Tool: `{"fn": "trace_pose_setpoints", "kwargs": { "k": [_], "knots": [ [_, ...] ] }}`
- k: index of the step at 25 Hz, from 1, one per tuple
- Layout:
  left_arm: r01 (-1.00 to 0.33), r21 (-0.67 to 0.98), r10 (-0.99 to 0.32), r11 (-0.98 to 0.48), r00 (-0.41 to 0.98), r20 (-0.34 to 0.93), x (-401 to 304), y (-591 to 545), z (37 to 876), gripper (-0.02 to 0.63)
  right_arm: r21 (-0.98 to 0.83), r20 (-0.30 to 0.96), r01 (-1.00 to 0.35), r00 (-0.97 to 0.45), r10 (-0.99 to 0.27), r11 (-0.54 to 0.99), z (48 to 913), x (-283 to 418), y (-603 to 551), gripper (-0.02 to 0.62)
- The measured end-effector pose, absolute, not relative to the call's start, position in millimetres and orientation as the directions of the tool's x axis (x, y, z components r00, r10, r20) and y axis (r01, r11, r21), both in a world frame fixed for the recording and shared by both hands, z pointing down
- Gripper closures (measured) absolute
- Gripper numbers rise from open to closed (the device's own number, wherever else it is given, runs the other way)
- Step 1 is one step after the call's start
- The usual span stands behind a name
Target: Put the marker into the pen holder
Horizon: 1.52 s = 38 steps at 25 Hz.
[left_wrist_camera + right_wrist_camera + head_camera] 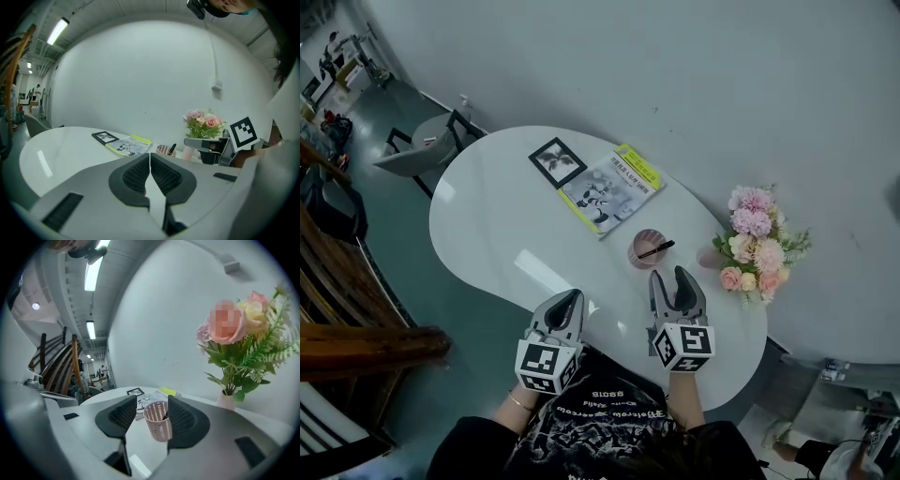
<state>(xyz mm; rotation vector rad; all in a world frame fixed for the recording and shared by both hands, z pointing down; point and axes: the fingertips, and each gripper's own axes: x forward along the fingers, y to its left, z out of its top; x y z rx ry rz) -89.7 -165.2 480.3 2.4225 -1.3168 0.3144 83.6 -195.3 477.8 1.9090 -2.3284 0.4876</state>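
Note:
A pink mesh pen holder stands on the white table. The black marker leans inside it, its end sticking out over the rim. My right gripper is open and empty just short of the holder, which shows between its jaws as the pen holder farther ahead. My left gripper is shut with nothing in it near the table's front edge; its pads meet. From that side the pen holder and marker stand beyond the jaws.
A yellow-edged magazine and a black framed picture lie at the table's far side. A vase of pink flowers stands at the right, close to the holder. A grey chair stands past the table's left end.

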Motion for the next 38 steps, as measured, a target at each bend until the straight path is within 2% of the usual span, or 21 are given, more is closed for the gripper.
{"fn": "trace_pose_setpoints", "kwargs": {
  "k": [7,9,16,23,38],
  "knots": [
    [-0.825,0.222,-0.768,-0.519,0.565,0.301,-87.7,-170.6,464.9,0.580,-0.169,0.269,-0.967,-0.229,-0.935,0.189,470.0,72.4,-172.6,0.371],
    [-0.818,0.223,-0.763,-0.531,0.575,0.294,-85.5,-171.2,463.5,0.580,-0.159,0.267,-0.969,-0.225,-0.937,0.188,469.0,72.5,-165.0,0.433],
    [-0.795,0.210,-0.737,-0.570,0.607,0.298,-71.8,-167.2,464.8,0.580,-0.116,0.313,-0.981,-0.185,-0.932,0.156,477.2,79.6,-149.0,0.538],
    [-0.776,0.211,-0.721,-0.595,0.631,0.287,-58.4,-161.0,462.0,0.580,-0.089,0.299,-0.988,-0.151,-0.942,0.130,472.6,86.8,-142.2,0.568],
    [-0.781,0.216,-0.727,-0.586,0.625,0.285,-57.1,-160.1,460.5,0.580,-0.053,0.273,-0.987,-0.159,-0.949,0.150,466.2,84.9,-142.7,0.568]
  ]
}}
